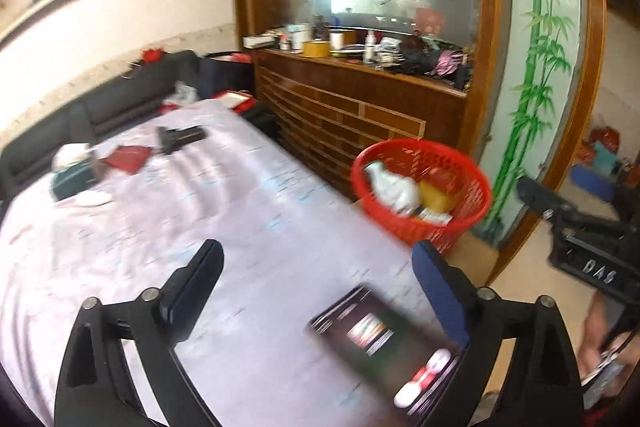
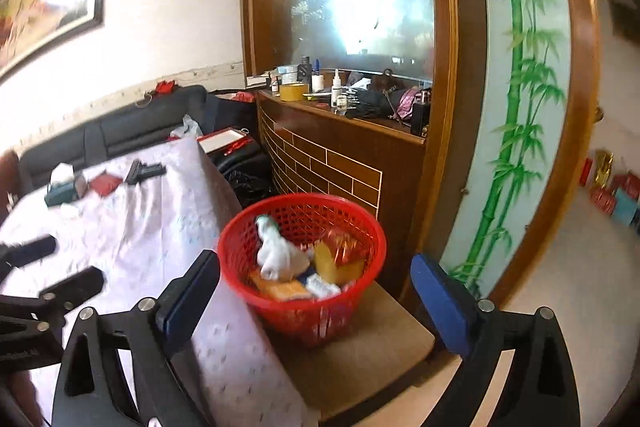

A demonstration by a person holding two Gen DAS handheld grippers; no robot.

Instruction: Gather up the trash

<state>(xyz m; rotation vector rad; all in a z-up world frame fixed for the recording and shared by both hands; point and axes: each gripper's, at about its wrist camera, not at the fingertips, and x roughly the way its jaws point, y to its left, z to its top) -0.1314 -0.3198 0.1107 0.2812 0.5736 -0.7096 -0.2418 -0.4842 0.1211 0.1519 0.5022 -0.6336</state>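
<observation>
- Trash sits in a red basket (image 2: pixel 304 263) on a low brown stool (image 2: pixel 360 359), just off the near right edge of the table (image 2: pixel 152 227), which wears a pale lilac cloth.
- Inside the basket: a crumpled white bag or tissue (image 2: pixel 276 251) standing roughly upright with its long axis tilted toward the far rim, a yellow box (image 2: pixel 332 259) beside it on the right, and an orange packet (image 2: pixel 280 289) lying flat on the near side.
- One dark, flat packet (image 1: pixel 384 343) lies at the table's near right edge (blurred, so its print is unreadable); its long axis runs diagonally, from the far left toward the near right corner.
- Left gripper (image 1: pixel 320 291) hovers over that near right part of the table, its jaws spread wide; the dark packet lies below and between them, but the pads are not pressing on it.
- Right gripper (image 2: pixel 316 291) points down toward the basket, jaws spread wide with nothing between them.
- Toward the far left corner of the table lie a dark green tissue box (image 2: pixel 60 193), a small red wallet-like thing (image 2: pixel 106 183) and a black tool (image 2: pixel 146 171) whose long axis runs along the far edge.
- A wooden cabinet (image 2: pixel 340 155) with a cluttered top stands behind the basket.
</observation>
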